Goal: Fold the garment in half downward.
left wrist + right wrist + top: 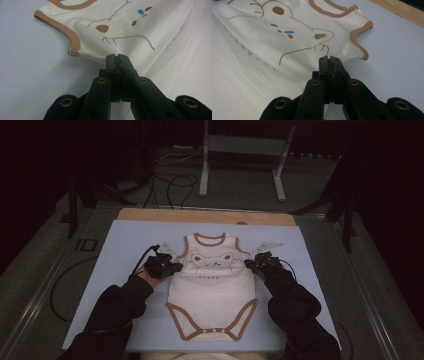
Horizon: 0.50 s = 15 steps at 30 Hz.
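On the blue mat (120,270), a cream bodysuit (212,295) lies flat, neck far. The left gripper (172,266) and right gripper (251,263) each pinch a side seam below the armholes, likely to lift or fold it evenly.

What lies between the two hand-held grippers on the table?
In the high view, the chest of the cream baby bodysuit with its bear drawing spans the stretch between the left hand-held gripper and the right hand-held gripper.
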Motion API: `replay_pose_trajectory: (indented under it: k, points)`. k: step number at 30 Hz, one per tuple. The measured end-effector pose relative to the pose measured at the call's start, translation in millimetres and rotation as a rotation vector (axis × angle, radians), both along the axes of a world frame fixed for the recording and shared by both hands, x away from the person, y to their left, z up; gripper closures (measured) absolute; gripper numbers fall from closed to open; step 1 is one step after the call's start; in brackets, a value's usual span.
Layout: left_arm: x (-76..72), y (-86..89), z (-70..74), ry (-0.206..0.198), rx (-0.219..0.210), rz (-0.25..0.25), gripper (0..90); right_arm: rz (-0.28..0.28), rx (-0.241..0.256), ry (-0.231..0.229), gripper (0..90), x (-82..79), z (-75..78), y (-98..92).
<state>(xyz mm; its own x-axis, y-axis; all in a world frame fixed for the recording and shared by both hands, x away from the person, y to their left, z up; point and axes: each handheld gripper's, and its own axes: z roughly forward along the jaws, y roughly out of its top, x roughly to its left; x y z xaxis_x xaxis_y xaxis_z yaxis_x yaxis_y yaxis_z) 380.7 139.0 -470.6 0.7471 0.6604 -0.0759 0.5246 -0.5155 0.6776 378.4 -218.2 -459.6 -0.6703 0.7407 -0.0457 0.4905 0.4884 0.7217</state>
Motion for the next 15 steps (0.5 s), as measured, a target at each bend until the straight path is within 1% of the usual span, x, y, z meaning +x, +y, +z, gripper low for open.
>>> replay_pose_trajectory:
  k: [2, 3, 5, 7, 10, 11, 12, 13, 15]
  points:
    - [-2.3, 0.4, 1.7, -0.001, -0.004, 0.003, 89.2, 0.001, 0.006, -0.001, 89.7, -1.5, 1.4, -0.5]
    - [-4.8, 0.2, 3.4, -0.007, -0.007, 0.002, 89.2, 0.007, 0.007, -0.008, 89.7, -5.1, 4.6, -1.3]
    - [-8.5, -0.3, 6.5, -0.016, -0.001, -0.004, 89.2, 0.015, 0.009, -0.014, 89.7, -8.0, 6.7, -1.9]
    - [-12.7, -0.9, 9.9, -0.023, -0.007, -0.007, 89.2, 0.020, 0.014, -0.015, 89.7, -11.1, 9.0, -2.9]
    - [-18.8, -1.2, 14.7, -0.036, -0.001, -0.019, 89.2, 0.022, 0.019, -0.021, 89.7, -14.3, 10.8, -3.7]
    - [-23.0, -1.3, 16.9, -0.042, 0.003, -0.021, 89.2, 0.026, 0.018, -0.022, 89.7, -17.0, 12.0, -4.1]
    - [-23.0, -1.3, 16.9, -0.042, 0.003, -0.021, 89.2, 0.026, 0.018, -0.022, 89.7, -17.0, 12.0, -4.1]
    - [-24.9, -0.9, 17.9, -0.043, 0.003, -0.025, 89.2, 0.029, 0.021, -0.027, 89.7, -20.3, 12.9, -4.9]
    - [-26.8, -0.4, 18.7, -0.048, 0.003, -0.028, 89.2, 0.029, 0.021, -0.027, 89.7, -20.3, 12.9, -4.9]
